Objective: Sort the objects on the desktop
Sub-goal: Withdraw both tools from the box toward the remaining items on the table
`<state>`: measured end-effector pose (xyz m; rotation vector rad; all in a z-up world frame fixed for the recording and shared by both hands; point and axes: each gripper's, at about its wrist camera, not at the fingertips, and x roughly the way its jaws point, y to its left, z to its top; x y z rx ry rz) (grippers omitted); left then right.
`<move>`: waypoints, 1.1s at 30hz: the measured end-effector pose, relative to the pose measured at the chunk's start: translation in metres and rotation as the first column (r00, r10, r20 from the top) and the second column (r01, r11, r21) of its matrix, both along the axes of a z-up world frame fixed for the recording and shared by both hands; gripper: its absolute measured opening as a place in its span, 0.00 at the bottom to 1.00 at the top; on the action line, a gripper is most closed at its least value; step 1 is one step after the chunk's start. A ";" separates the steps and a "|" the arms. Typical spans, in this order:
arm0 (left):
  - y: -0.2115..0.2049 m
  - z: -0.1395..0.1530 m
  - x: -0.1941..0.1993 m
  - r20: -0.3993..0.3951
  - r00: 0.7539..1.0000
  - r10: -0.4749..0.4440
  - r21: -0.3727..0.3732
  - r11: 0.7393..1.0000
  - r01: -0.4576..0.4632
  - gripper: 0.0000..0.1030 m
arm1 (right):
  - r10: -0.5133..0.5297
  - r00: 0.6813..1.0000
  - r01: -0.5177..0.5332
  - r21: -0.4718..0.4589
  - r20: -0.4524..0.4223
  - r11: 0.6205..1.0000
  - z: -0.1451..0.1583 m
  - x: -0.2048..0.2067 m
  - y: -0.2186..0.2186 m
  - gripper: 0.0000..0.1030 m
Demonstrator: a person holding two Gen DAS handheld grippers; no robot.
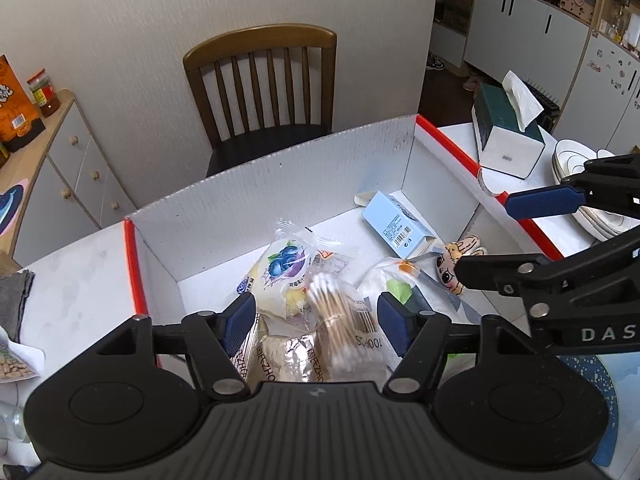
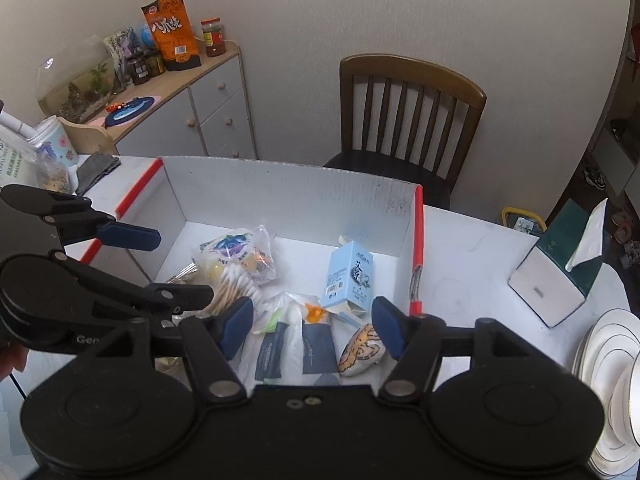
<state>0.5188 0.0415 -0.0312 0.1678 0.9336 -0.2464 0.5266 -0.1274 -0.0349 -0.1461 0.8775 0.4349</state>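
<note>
A white box with red edges point(image 1: 288, 184) point(image 2: 288, 196) stands on the white table. In it lie a blueberry snack pack point(image 1: 286, 268) point(image 2: 236, 250), a pack of cotton swabs point(image 1: 334, 316) point(image 2: 230, 288), a light blue carton point(image 1: 396, 222) point(image 2: 350, 276), a clear bag with dark labels point(image 2: 296, 344) and a small painted figure point(image 1: 454, 266) point(image 2: 362, 350). My left gripper point(image 1: 318, 322) is open over the box, the blurred cotton swabs lying between and below its fingers. My right gripper point(image 2: 312, 330) is open and empty above the bag and figure.
A green tissue box point(image 1: 510, 136) point(image 2: 560, 276) and stacked white plates point(image 1: 588, 196) point(image 2: 608, 364) stand to the right of the box. A wooden chair point(image 1: 264, 88) point(image 2: 404, 120) is behind the table. A grey cloth point(image 2: 98, 170) and a snack bag point(image 1: 16, 360) lie at the left.
</note>
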 end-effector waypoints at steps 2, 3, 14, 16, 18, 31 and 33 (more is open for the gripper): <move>0.001 0.005 -0.004 0.009 1.000 0.004 0.005 1.000 -0.004 0.66 | -0.005 1.000 0.005 0.009 0.009 1.000 0.005 -0.004 -0.004 0.68; 0.001 0.007 -0.007 0.014 1.000 0.007 0.008 1.000 -0.007 0.67 | -0.006 1.000 0.006 0.016 0.013 1.000 0.007 -0.007 -0.006 0.68; 0.003 0.033 -0.042 0.057 0.998 0.026 -0.010 1.000 -0.025 0.75 | 0.038 0.998 -0.040 0.053 0.050 0.998 0.033 -0.043 -0.018 0.80; 0.003 0.038 -0.049 0.072 0.997 0.031 -0.008 0.999 -0.031 0.78 | 0.045 0.997 -0.048 0.056 0.059 0.997 0.038 -0.050 -0.019 0.81; 0.004 0.043 -0.057 0.083 0.996 0.034 -0.011 0.999 -0.033 0.79 | 0.053 0.996 -0.057 0.065 0.066 0.996 0.041 -0.057 -0.020 0.83; 0.001 0.066 -0.120 0.142 0.988 0.058 -0.046 0.998 -0.052 0.89 | 0.092 0.991 -0.103 0.108 0.101 0.989 0.054 -0.120 -0.035 0.88; -0.001 0.067 -0.131 0.148 0.987 0.064 -0.050 0.997 -0.057 0.89 | 0.096 0.990 -0.108 0.114 0.102 0.988 0.054 -0.132 -0.038 0.88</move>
